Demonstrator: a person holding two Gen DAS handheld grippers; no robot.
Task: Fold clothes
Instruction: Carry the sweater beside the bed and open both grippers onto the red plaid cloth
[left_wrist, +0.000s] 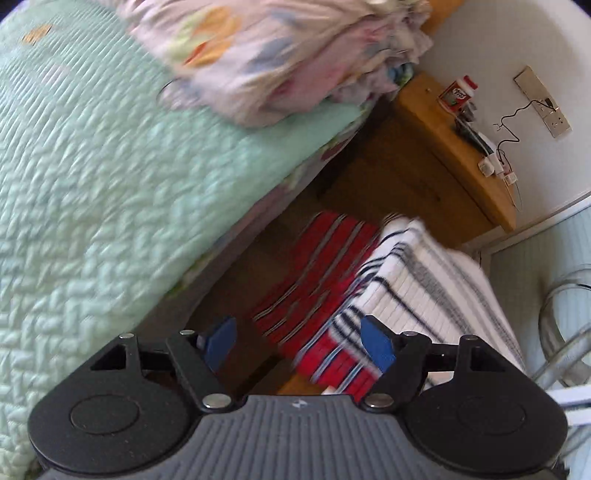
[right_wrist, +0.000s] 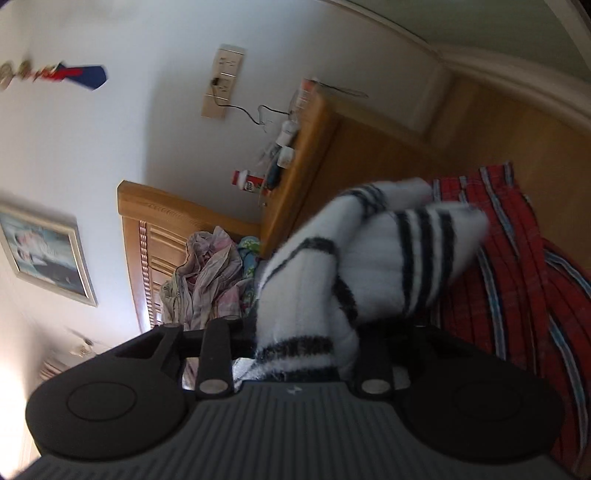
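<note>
A white knit garment with dark stripes (left_wrist: 436, 280) lies on a red striped cloth (left_wrist: 321, 273) beside the bed. My left gripper (left_wrist: 299, 339) hangs over them, open, blue pads wide apart, nothing between them; the white garment sits just past its right finger. In the right wrist view the same white garment (right_wrist: 369, 266) bunches up between the fingers of my right gripper (right_wrist: 295, 332) and hides its pads. A gap shows between the left finger (right_wrist: 218, 343) and the cloth. The red cloth (right_wrist: 509, 258) lies behind it.
A bed with a mint quilt (left_wrist: 110, 184) fills the left, with a pile of pastel clothes (left_wrist: 266, 55) at its head. A wooden nightstand (left_wrist: 443, 147) holds a red-and-white bottle (left_wrist: 458, 92) and cables. Chrome tubing (left_wrist: 561, 332) stands at the right. The headboard (right_wrist: 147, 229) is against the wall.
</note>
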